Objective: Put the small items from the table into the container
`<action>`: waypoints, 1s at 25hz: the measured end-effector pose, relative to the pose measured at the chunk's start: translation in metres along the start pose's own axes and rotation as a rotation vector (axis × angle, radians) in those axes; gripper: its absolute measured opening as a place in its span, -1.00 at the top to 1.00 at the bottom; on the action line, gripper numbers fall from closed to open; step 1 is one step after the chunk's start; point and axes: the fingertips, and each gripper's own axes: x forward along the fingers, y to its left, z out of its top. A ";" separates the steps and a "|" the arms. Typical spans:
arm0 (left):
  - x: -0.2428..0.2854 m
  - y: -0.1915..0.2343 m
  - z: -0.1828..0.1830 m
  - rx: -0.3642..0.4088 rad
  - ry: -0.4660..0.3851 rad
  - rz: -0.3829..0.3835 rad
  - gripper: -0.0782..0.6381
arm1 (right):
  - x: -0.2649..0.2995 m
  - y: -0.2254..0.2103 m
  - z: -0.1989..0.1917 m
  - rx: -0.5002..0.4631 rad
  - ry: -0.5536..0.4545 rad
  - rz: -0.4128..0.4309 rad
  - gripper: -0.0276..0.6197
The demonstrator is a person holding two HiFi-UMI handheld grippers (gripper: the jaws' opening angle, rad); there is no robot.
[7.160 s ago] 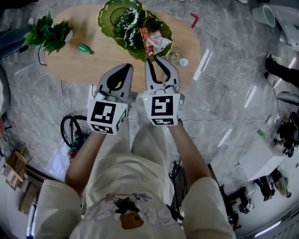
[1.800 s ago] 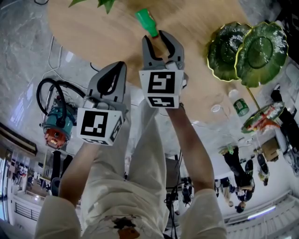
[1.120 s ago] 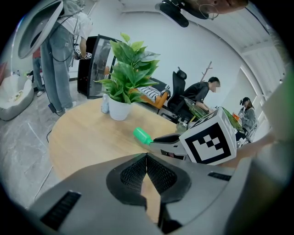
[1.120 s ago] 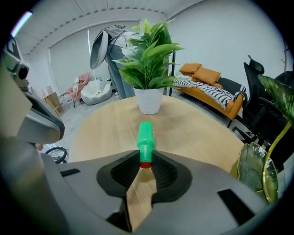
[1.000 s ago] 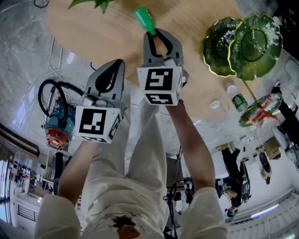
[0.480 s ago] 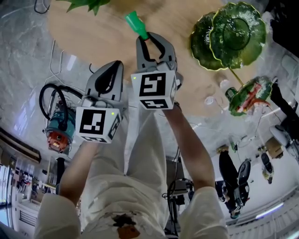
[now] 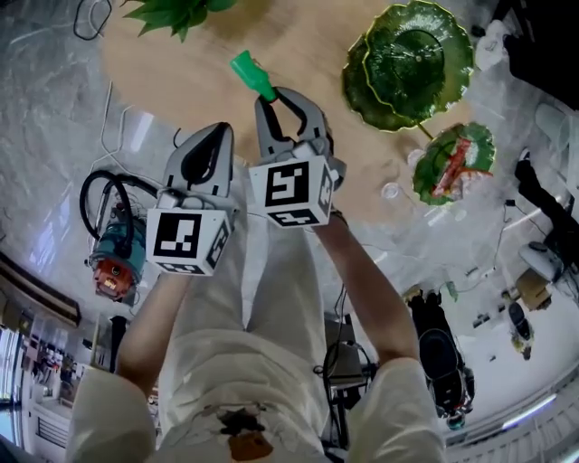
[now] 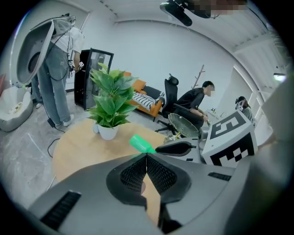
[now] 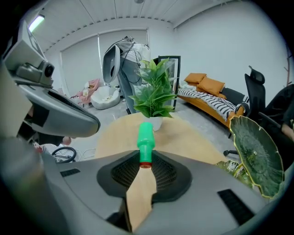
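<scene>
A small green bottle (image 7: 250, 72) with a red end sticks out of my right gripper (image 7: 271, 96), which is shut on it above the oval wooden table (image 7: 181, 63). In the right gripper view the green bottle (image 9: 145, 137) points forward from between the pads of the right gripper (image 9: 145, 163). My left gripper (image 7: 207, 136) hangs just to its left, shut and empty; in its own view the left gripper (image 8: 146, 157) has its jaws meeting. Green leaf-shaped dishes (image 7: 412, 59) stand on the table at the right, and a smaller one (image 7: 452, 163) holds packets.
A potted plant (image 7: 172, 11) stands at the table's far left end. A small clear cup (image 7: 391, 191) sits near the table edge beside the dishes. On the floor at the left lie a coiled cable and a teal device (image 7: 113, 249). People and chairs are in the room beyond.
Both grippers have risen together, the right one still carrying the green bottle. In the head view the dishes and the table have shifted left and down.
</scene>
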 end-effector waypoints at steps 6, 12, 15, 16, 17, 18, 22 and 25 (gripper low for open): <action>-0.015 -0.018 0.020 0.013 -0.022 0.006 0.76 | -0.030 -0.001 0.013 -0.001 -0.016 0.003 0.66; -0.029 -0.037 0.036 0.037 -0.041 0.001 0.76 | -0.058 -0.002 0.024 -0.003 -0.046 0.002 0.66; -0.037 -0.045 0.043 0.052 -0.050 0.000 0.76 | -0.071 -0.003 0.027 0.005 -0.060 -0.005 0.66; -0.039 -0.048 0.045 0.056 -0.053 0.000 0.76 | -0.075 -0.004 0.028 0.009 -0.065 -0.009 0.66; -0.041 -0.052 0.047 0.061 -0.055 -0.001 0.76 | -0.080 -0.006 0.029 0.012 -0.069 -0.014 0.66; -0.043 -0.055 0.049 0.066 -0.057 -0.002 0.76 | -0.084 -0.008 0.030 0.016 -0.074 -0.019 0.66; -0.047 -0.071 0.056 0.087 -0.068 -0.014 0.76 | -0.101 -0.015 0.032 0.029 -0.093 -0.042 0.66; -0.052 -0.087 0.062 0.104 -0.077 -0.027 0.76 | -0.119 -0.022 0.033 0.040 -0.105 -0.061 0.66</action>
